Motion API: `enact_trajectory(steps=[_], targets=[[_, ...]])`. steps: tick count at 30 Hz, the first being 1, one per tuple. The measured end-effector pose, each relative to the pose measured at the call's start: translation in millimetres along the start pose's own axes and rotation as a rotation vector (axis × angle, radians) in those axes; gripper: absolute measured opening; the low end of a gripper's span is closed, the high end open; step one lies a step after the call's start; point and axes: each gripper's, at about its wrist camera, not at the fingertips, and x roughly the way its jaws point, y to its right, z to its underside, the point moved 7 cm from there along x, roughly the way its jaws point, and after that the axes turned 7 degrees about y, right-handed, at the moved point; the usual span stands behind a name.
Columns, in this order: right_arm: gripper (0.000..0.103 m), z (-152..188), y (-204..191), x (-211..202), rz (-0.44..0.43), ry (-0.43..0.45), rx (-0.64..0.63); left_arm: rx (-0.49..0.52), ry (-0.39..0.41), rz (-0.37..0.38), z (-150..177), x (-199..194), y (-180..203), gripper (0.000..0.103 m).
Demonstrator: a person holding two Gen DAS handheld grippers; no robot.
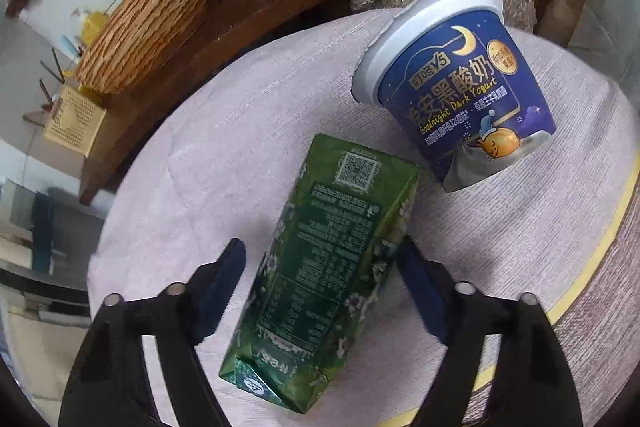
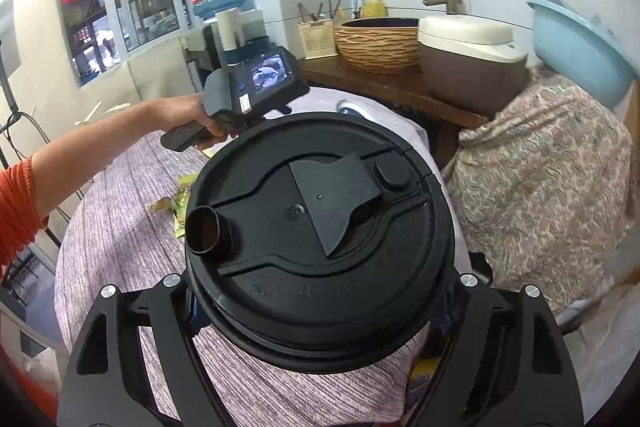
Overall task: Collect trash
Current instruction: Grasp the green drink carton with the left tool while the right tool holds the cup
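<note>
Pale cloth (image 1: 224, 163) covers the round table where the left gripper (image 1: 320, 267) straddles a green carton (image 1: 320, 267) lying flat, jaws spread and seemingly just clear of its sides. Beyond it stands a blue yogurt cup (image 1: 460, 87). Over in the right wrist view, the right gripper (image 2: 320, 291) pinches a cup with a black lid (image 2: 320, 227).

A green drink carton (image 1: 324, 267) lies flat on the pale tablecloth (image 1: 200, 167) between the left gripper's (image 1: 320, 267) open jaws, bare cloth showing on its left side. Just beyond it a blue yogurt cup (image 1: 460, 87) lies tipped over, closing off the far right. The black-lidded cup (image 2: 320, 227) gripped in the right gripper (image 2: 320, 307) blocks most of that camera's forward view.
</note>
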Motion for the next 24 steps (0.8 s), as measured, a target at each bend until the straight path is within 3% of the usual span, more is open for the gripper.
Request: enact_trajectory(steps=[4,8,13,19,24], targets=[[0.08,2,2,-8,-0.007,0.022,0.03,-0.047,0.017,-0.046,9,-9,-7,0.05],[0.08,2,-1,-18,-0.01,0.06,0.045,-0.159,0.097,-0.077,24,-37,-18,0.05],[0.08,8,-16,-28,-0.003,0.091,0.017,-0.323,0.242,-0.101,54,-104,-18,0.05],[0.08,22,-35,-39,-0.017,0.113,0.013,-0.408,0.369,-0.164,92,-174,14,0.05],[0.08,36,-47,-47,-0.003,0.123,0.022,-0.471,0.486,-0.154,116,-217,54,0.05]])
